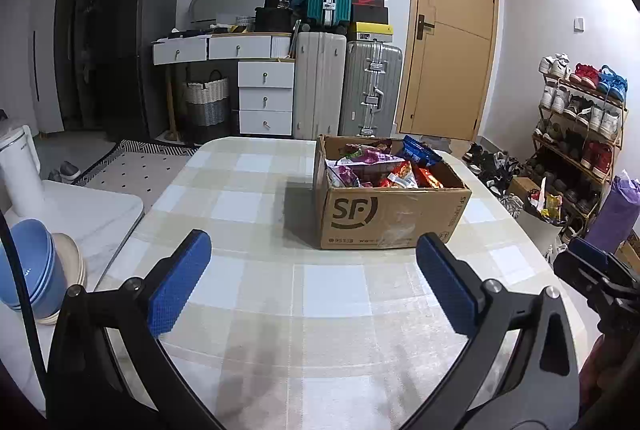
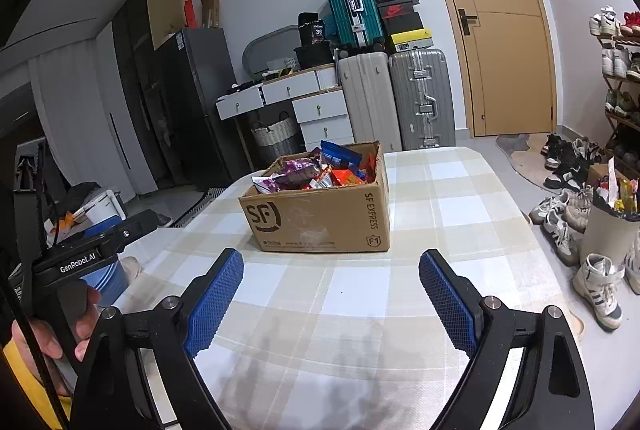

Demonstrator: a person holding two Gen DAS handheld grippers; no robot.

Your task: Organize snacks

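A cardboard box (image 1: 390, 218) is sitting on the checked table (image 1: 256, 198), toward its far edge, and the snacks (image 1: 384, 166) are lying heaped inside it, colourful packets poking above the rim. The left gripper (image 1: 314, 284) is hovering over the near edge with its blue pads spread wide and nothing between them. The right gripper (image 2: 331, 300) is doing the same beside it, jaws standing well apart and empty. Between both grippers and the box the tablecloth is lying bare, so nothing is blocking the way. Off the table's left edge, blue bowls (image 1: 30, 266) are stacked on a white side surface beside a white kettle (image 1: 20, 166). Beyond the far edge, suitcases (image 1: 346, 90) and a white drawer unit (image 1: 266, 98) are crowding the wall next to a tan door (image 1: 448, 30). A shoe rack (image 1: 580, 134) is standing off the right edge, with loose shoes scattered on the floor.
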